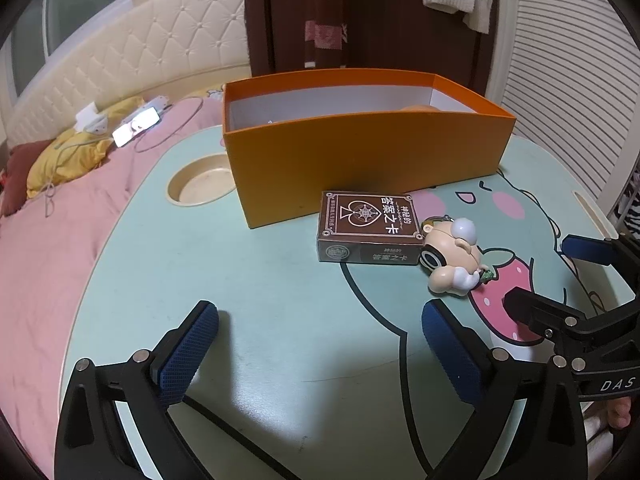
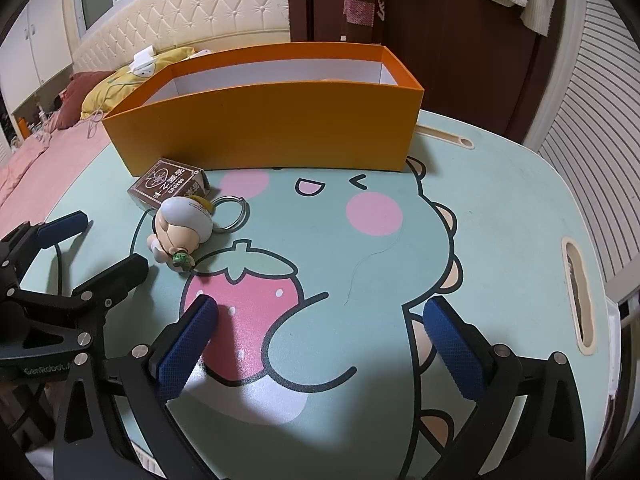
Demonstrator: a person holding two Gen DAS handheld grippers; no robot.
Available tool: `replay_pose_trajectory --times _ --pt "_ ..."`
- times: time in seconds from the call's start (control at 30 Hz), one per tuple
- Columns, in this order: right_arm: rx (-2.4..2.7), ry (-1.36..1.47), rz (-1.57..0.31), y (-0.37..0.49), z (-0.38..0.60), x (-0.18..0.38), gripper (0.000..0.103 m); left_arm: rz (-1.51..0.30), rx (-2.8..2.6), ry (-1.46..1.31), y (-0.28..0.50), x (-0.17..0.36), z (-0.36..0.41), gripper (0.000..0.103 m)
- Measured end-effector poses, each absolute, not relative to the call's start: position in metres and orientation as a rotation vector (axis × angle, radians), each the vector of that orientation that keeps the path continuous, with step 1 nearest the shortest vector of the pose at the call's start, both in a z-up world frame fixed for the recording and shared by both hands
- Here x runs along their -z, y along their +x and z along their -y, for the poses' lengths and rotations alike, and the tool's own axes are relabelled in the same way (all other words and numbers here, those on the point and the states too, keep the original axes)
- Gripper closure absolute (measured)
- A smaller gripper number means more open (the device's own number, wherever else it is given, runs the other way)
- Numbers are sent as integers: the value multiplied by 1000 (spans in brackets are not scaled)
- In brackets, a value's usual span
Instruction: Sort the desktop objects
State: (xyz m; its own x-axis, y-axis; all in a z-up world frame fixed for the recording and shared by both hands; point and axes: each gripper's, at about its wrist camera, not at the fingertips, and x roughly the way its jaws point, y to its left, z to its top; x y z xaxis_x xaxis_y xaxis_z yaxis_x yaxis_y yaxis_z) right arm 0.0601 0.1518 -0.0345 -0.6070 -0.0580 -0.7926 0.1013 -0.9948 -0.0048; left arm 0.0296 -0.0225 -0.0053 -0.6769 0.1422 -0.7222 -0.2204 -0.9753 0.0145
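Observation:
A brown card box (image 1: 370, 227) lies on the mint cartoon table (image 1: 260, 280), just in front of an open orange box (image 1: 360, 152). A small figurine keychain (image 1: 456, 256) lies on its right side, touching it. In the right wrist view the card box (image 2: 170, 186), the figurine (image 2: 180, 228) with its metal ring (image 2: 232, 214) and the orange box (image 2: 272, 128) show at upper left. My left gripper (image 1: 320, 344) is open and empty, well short of the card box. My right gripper (image 2: 320, 332) is open and empty over the strawberry print, right of the figurine.
A round cup recess (image 1: 200, 182) sits in the table left of the orange box. Slots (image 2: 576, 292) are cut near the table's right edge. A pink bed (image 1: 60, 220) with a pillow and a cable lies to the left. A dark door (image 1: 360, 12) stands behind.

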Motion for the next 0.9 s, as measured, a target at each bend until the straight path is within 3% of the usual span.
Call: replay_pose_trajectory --times 0.7,0.9 --pt "2748 1329 -110 61 -146 31 0 -148 -2803 -1155 30 1 27 1" --pt "2707 1202 -230 64 -121 16 0 44 -2838 -1192 25 2 55 1"
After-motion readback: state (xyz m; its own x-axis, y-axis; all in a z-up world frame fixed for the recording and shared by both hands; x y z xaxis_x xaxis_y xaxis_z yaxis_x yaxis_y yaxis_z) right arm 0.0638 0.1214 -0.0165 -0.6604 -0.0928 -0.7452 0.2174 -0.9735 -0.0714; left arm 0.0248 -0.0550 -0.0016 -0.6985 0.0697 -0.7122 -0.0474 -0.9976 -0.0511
